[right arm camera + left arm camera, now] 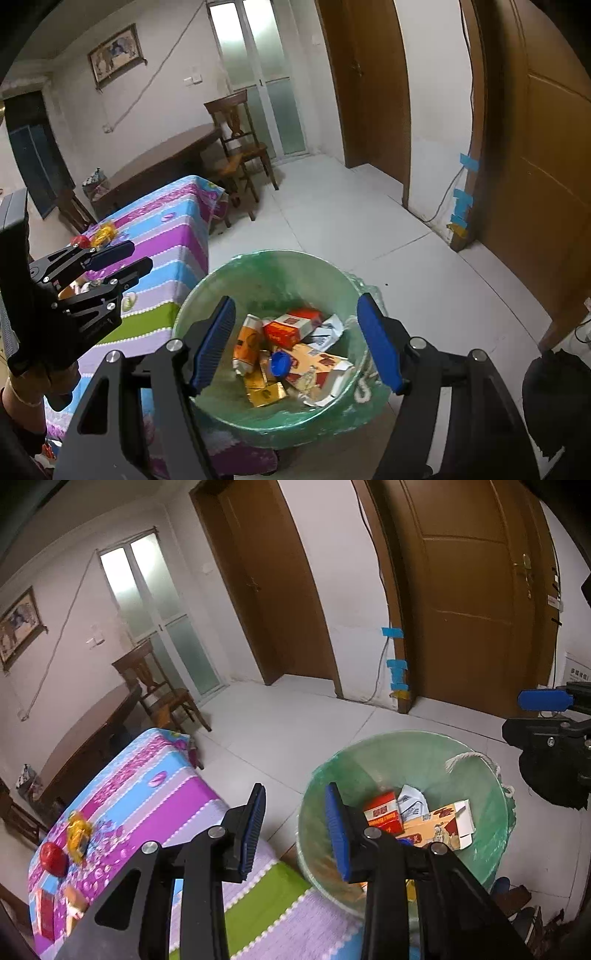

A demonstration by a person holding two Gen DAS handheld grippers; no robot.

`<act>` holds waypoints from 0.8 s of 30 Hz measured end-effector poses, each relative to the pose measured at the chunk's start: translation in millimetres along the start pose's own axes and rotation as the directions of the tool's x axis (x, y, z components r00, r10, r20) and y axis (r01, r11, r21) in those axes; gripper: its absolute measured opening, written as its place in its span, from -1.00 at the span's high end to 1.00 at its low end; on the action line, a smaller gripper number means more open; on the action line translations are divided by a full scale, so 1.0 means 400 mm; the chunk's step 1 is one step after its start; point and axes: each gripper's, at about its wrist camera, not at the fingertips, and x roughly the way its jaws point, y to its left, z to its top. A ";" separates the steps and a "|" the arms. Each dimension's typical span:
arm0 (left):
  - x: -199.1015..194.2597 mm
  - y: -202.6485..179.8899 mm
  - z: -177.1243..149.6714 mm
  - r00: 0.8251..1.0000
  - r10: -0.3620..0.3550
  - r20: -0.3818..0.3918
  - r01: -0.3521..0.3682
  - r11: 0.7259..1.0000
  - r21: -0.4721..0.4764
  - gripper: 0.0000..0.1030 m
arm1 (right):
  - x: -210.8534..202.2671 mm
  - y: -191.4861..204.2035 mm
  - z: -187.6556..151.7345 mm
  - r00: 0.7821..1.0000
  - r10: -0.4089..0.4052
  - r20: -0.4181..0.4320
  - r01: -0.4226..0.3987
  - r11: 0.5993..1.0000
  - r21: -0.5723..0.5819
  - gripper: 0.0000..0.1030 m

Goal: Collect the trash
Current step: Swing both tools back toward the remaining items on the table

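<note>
A bin lined with a green bag (406, 740) (277, 255) stands on the floor by the striped-cloth table (177, 805) (173, 236). In it lie a red box (291, 329), an orange pack (249, 343), a blue cap (279, 363) and a torn carton (319, 367). My left gripper (295, 830) (138, 257) hovers over the gap between table edge and bin rim, open and holding nothing. Above the bin, my right gripper (297, 341) (521, 716) is open, with nothing between its pads. On the table lie a yellow wrapper (77, 834) (103, 232), a red apple (53, 856) and a red box (46, 912).
A wooden chair (240, 147) and a dark wood table (166, 158) stand behind the striped one. Brown doors (472, 602) line the far wall. A person's hand (22, 398) grips the left tool. A black bag (554, 406) sits at the right, with shoes (517, 897) near the bin.
</note>
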 end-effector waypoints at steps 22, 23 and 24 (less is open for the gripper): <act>-0.270 0.405 -0.415 0.975 0.205 -0.090 -0.222 0.936 -0.274 -0.13 | 0.096 0.408 -0.059 0.970 0.244 -0.019 -0.243 0.952 -0.187 -0.27; -0.281 0.437 -0.445 0.971 0.215 -0.103 -0.236 0.926 -0.295 -0.14 | 0.110 0.434 -0.063 0.965 0.260 -0.036 -0.262 0.944 -0.202 -0.27; -0.297 0.483 -0.486 0.965 0.232 -0.120 -0.259 0.910 -0.325 -0.14 | 0.130 0.471 -0.070 0.958 0.280 -0.058 -0.285 0.931 -0.226 -0.28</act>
